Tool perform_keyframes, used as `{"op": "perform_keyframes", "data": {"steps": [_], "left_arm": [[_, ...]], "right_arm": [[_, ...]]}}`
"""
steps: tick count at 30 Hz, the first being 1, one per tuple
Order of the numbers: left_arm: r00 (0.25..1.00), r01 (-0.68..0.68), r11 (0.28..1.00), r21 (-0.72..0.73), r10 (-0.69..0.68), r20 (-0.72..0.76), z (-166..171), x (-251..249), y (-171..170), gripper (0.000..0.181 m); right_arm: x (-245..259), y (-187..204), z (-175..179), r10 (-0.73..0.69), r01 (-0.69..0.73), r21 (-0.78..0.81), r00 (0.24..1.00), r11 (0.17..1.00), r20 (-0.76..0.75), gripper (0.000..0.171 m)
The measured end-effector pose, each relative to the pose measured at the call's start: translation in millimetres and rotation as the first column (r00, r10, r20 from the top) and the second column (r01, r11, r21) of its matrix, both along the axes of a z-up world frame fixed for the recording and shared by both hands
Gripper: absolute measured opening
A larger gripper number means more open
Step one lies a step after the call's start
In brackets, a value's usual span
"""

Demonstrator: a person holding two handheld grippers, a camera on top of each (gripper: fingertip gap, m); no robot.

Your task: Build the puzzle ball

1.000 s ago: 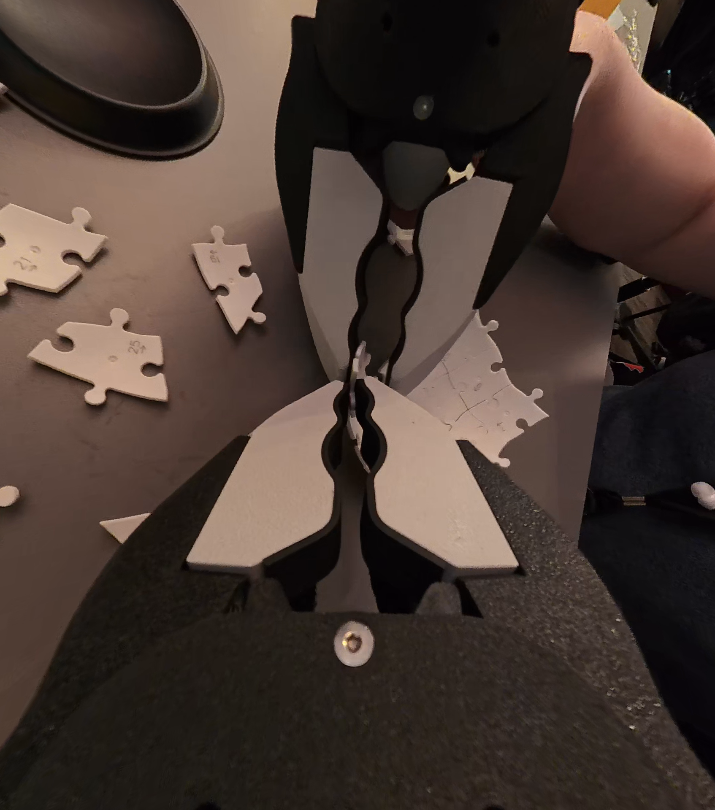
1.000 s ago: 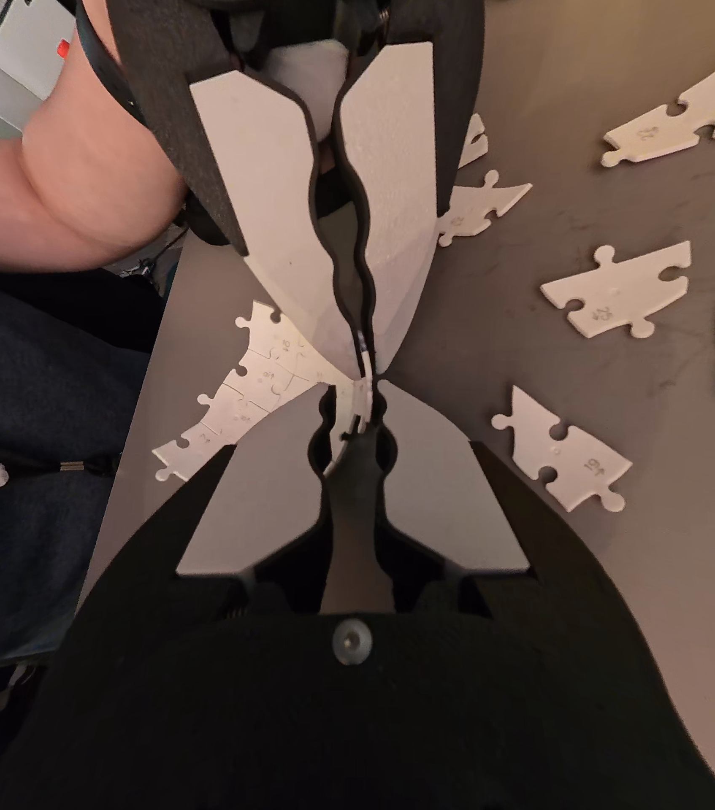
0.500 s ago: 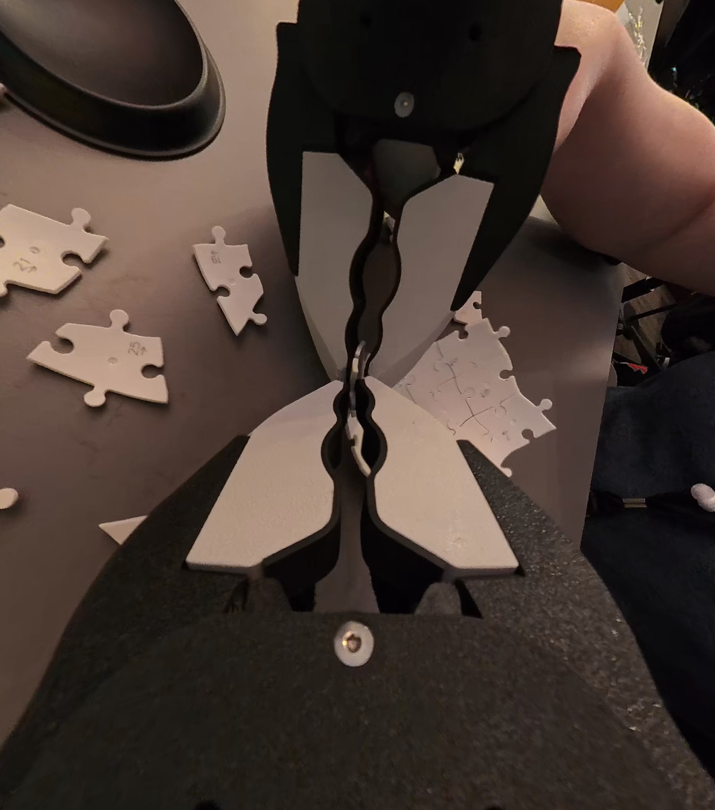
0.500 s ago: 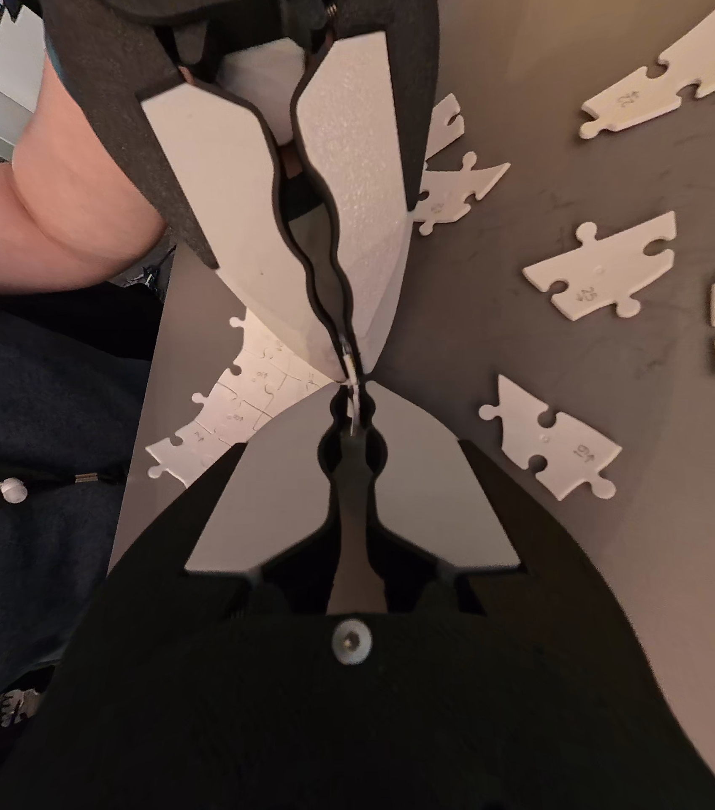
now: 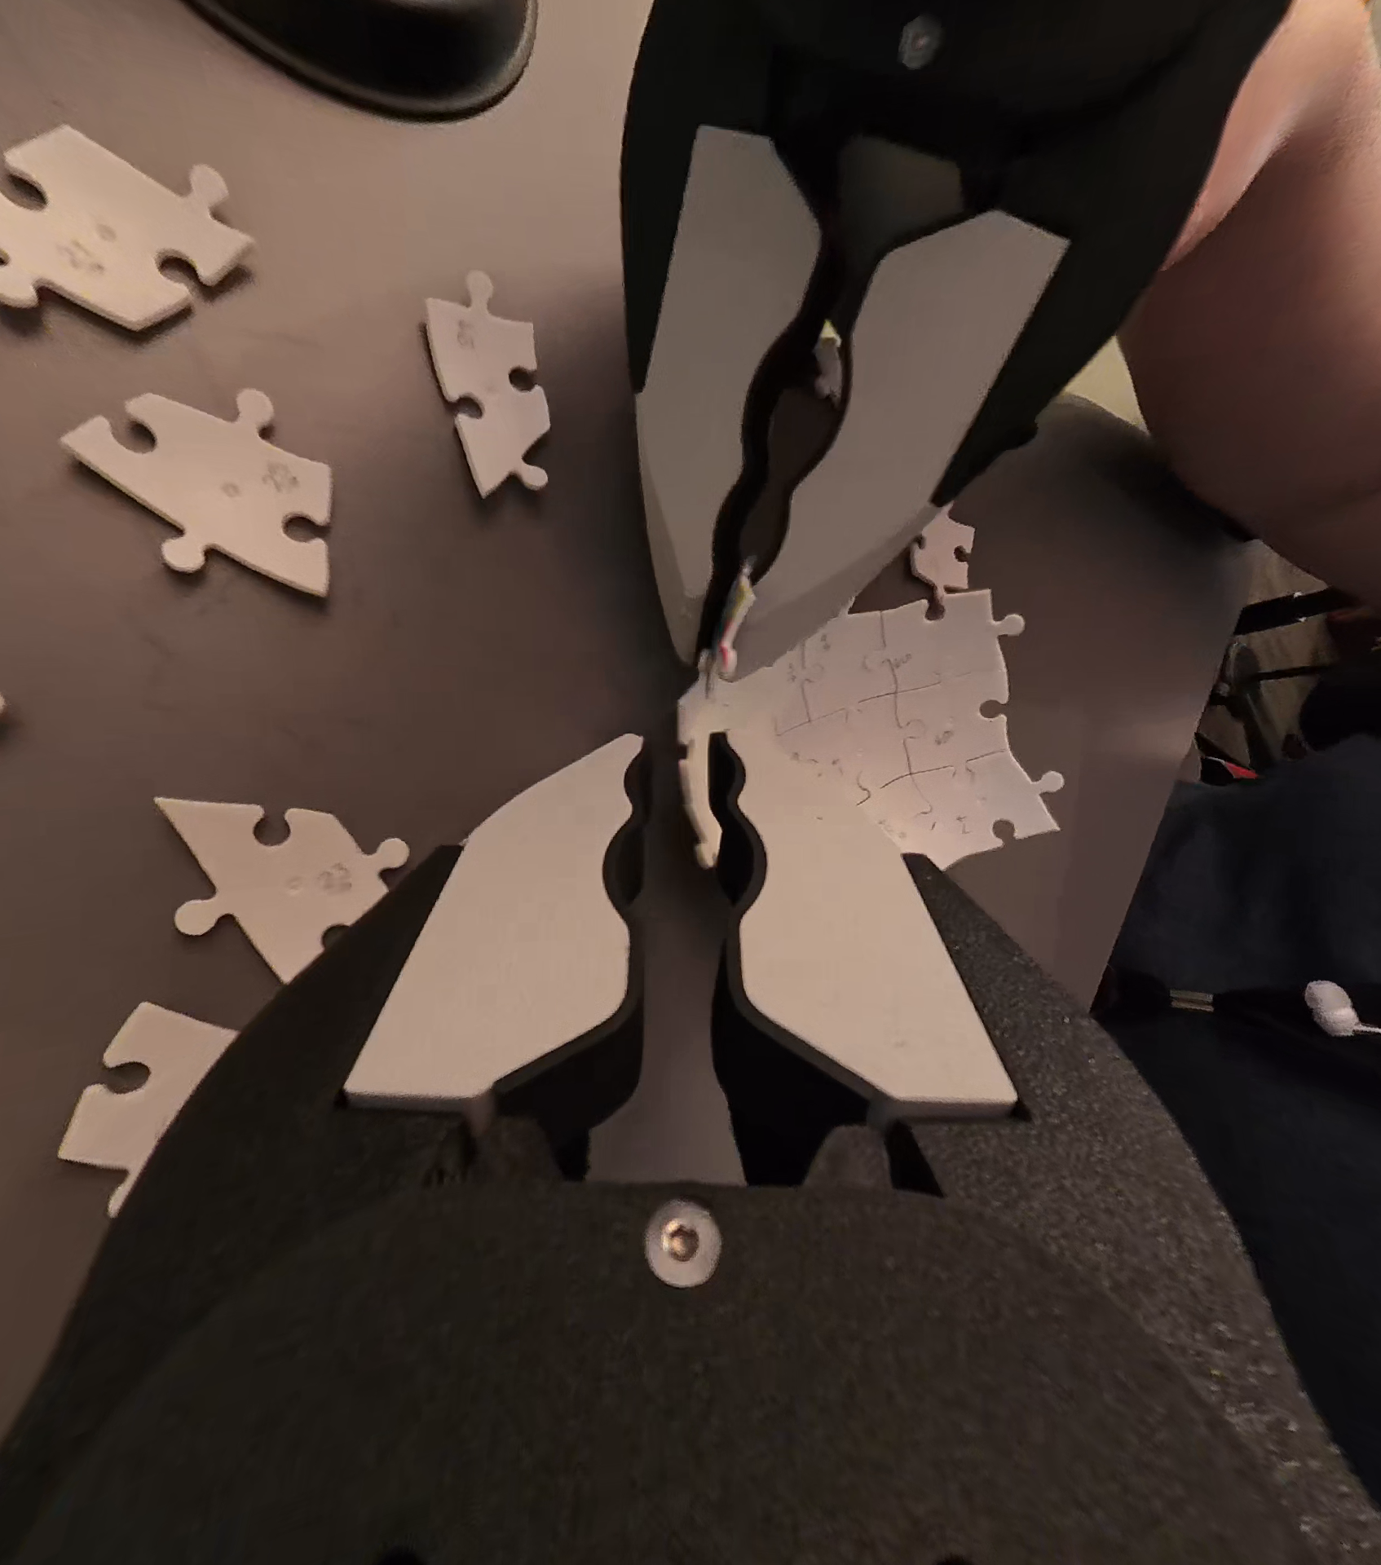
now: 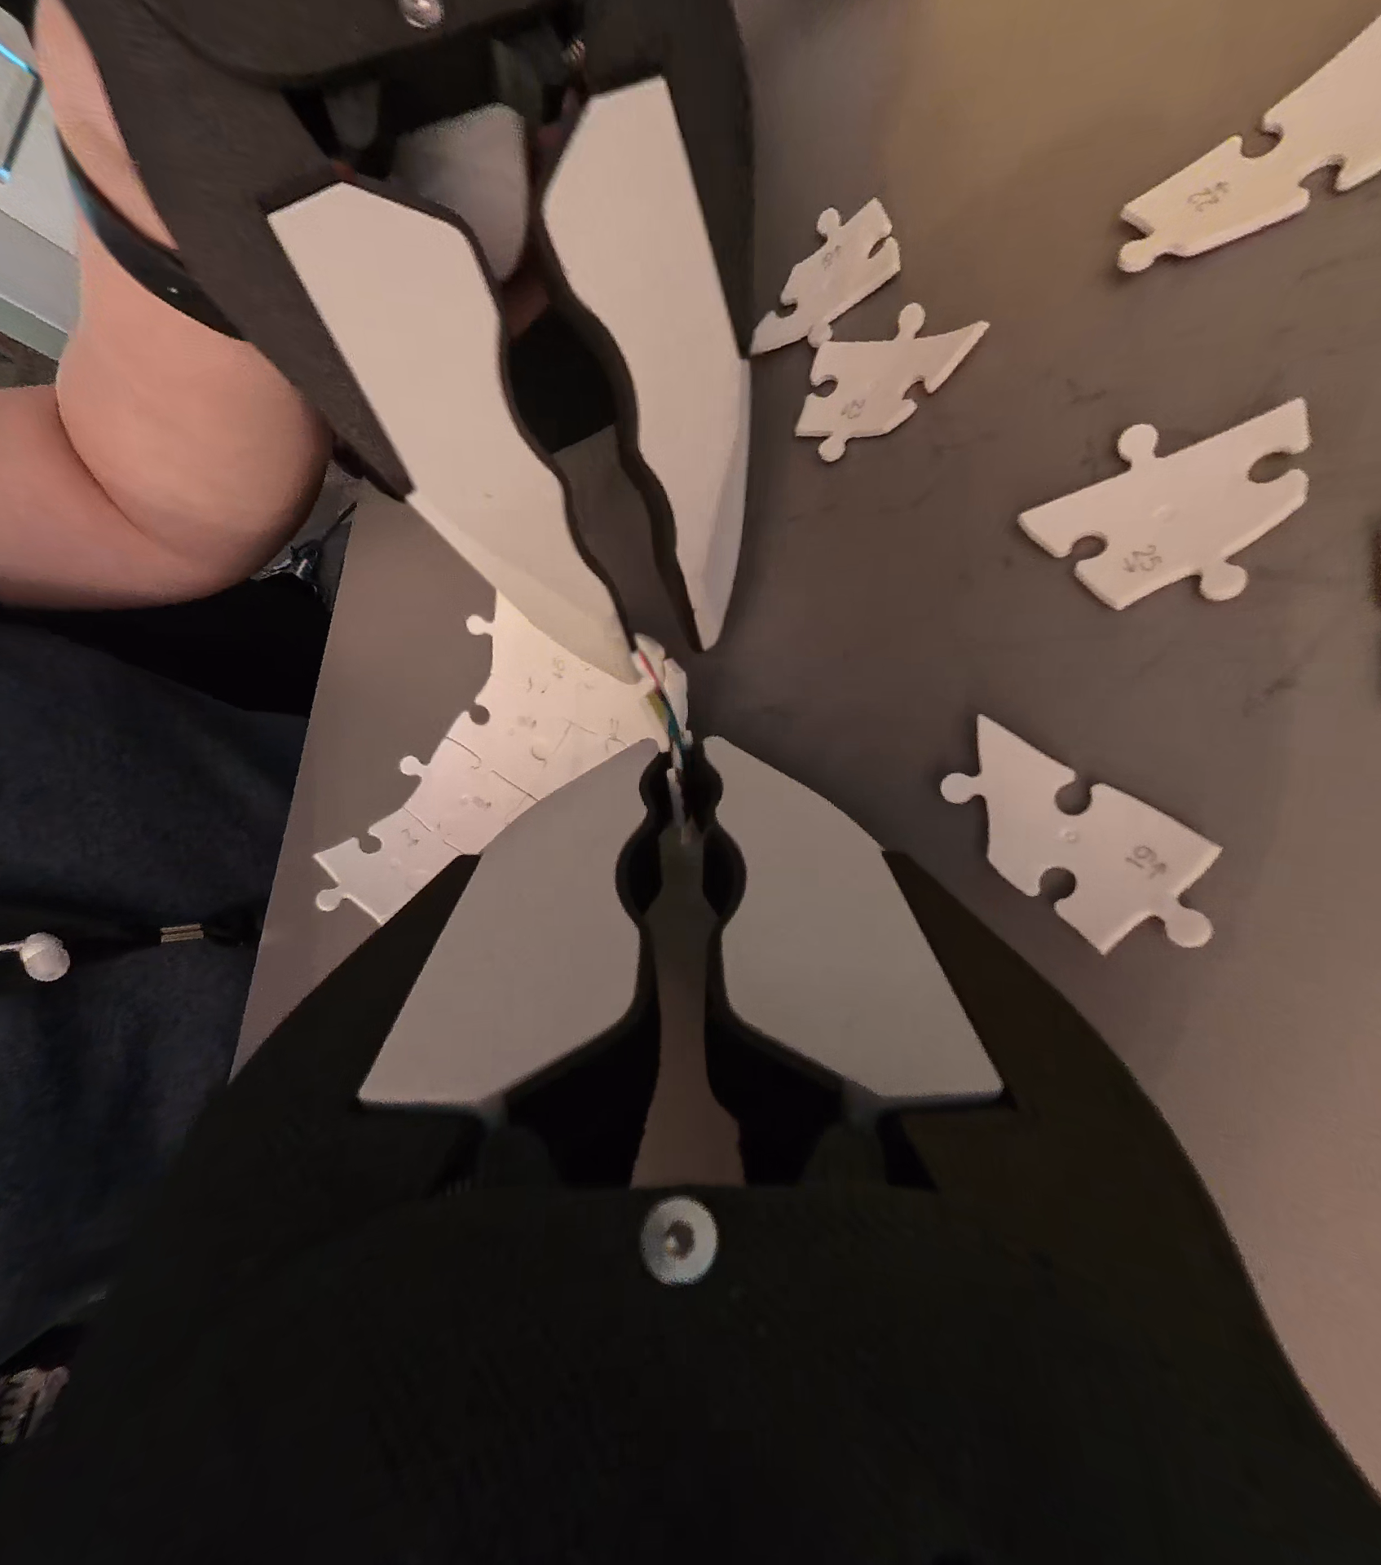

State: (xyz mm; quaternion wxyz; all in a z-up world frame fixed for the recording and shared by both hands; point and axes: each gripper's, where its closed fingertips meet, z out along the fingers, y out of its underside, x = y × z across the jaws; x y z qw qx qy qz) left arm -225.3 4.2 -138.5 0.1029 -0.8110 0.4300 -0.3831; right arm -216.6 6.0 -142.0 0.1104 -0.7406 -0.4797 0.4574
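While the right gripper (image 6: pixel 683 745) stays clamped on the edge-on puzzle piece (image 5: pixel 700 796), the parted left gripper (image 5: pixel 683 745) should re-close squarely near the desk (image 5: pixel 416 677) edge.

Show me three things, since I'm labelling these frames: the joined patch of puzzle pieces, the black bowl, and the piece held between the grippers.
Joined patch (image 5: pixel 916 728), left wrist view: middle of its white face.
Black bowl (image 5: pixel 416 85), left wrist view: its rim.
Held piece (image 5: pixel 696 788), left wrist view: its white edge.
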Motion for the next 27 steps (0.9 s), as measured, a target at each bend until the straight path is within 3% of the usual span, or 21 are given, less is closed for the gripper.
{"op": "perform_keyframes", "data": {"steps": [7,27], "left_arm": [[0.996,0.043,0.997,-0.057,-0.039,0.078,0.0,5.8,-6.7,0.003],[0.994,0.047,0.995,0.084,-0.055,0.091,6.0,4.5,-12.9,0.003]], "right_arm": [[0.9,-2.5,4.3,-0.009,0.009,0.014,1.0,1.0,-0.022,0.004],[-3.7,-9.8,7.9,-0.043,0.035,-0.134,0.997,0.99,-0.057,0.003]]}}
